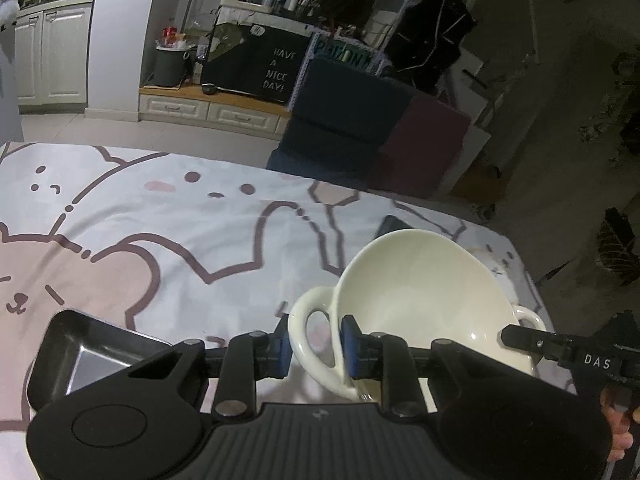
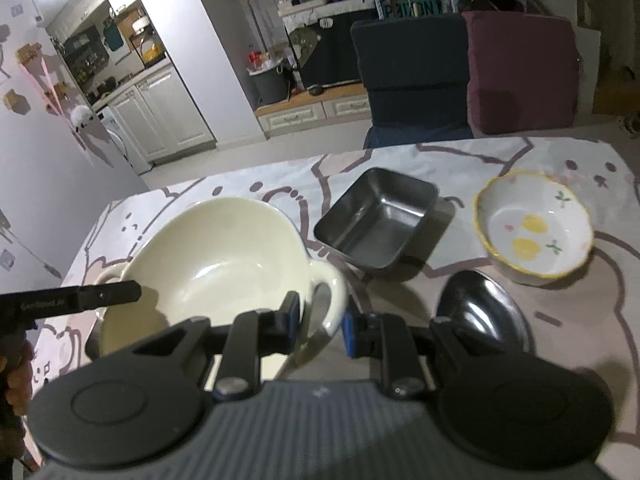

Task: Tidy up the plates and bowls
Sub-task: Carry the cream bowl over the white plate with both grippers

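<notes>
Left gripper [image 1: 316, 346]: lower centre, blue pads pinched on one loop handle of cream two-handled bowl [image 1: 420, 292]
Right gripper [image 2: 320, 320]: lower centre, clamped on the opposite handle; bowl looks tilted and carried by both
Progress: looks early, nothing stacked; square steel dish [image 2: 378, 220], fruit-painted bowl [image 2: 534, 228], round steel dish [image 2: 480, 308] sit apart, centre to right
Surface: table under bunny-print cloth [image 1: 180, 232]
Room: dim; white cabinets upper left, two chairs behind table
</notes>
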Available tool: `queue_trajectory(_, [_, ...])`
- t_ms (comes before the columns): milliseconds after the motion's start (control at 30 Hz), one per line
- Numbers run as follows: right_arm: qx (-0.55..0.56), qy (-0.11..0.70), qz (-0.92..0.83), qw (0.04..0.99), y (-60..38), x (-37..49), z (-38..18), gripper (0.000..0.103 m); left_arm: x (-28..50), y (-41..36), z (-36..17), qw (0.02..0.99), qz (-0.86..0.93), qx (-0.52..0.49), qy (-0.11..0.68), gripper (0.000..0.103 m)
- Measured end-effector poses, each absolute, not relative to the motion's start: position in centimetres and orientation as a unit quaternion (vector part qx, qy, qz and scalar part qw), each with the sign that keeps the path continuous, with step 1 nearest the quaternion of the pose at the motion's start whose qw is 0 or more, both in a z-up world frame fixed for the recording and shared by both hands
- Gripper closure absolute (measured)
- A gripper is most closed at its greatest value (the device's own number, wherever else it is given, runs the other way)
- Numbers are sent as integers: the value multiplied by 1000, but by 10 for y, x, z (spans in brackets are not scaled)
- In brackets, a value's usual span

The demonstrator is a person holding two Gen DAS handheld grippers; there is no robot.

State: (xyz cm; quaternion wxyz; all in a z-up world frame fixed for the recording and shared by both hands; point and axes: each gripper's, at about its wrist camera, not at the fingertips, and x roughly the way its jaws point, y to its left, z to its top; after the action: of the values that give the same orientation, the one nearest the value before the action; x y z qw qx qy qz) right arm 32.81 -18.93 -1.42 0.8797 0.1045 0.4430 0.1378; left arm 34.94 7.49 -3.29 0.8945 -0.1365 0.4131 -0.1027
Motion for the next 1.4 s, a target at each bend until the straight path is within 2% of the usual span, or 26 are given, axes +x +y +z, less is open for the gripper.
queue_trajectory(533, [122, 415, 122, 893, -263, 240, 5, 77, 282, 6, -17, 895, -145, -138, 399, 79])
queue_trajectory(867, [130, 424, 94, 892, -299, 205, -12, 77, 259, -30, -47, 882, -160, -137, 422, 78])
queue_trajectory(1400, [104, 478, 74, 869, -316, 197, -54, 77, 254, -49, -98, 863, -147, -131, 466, 77])
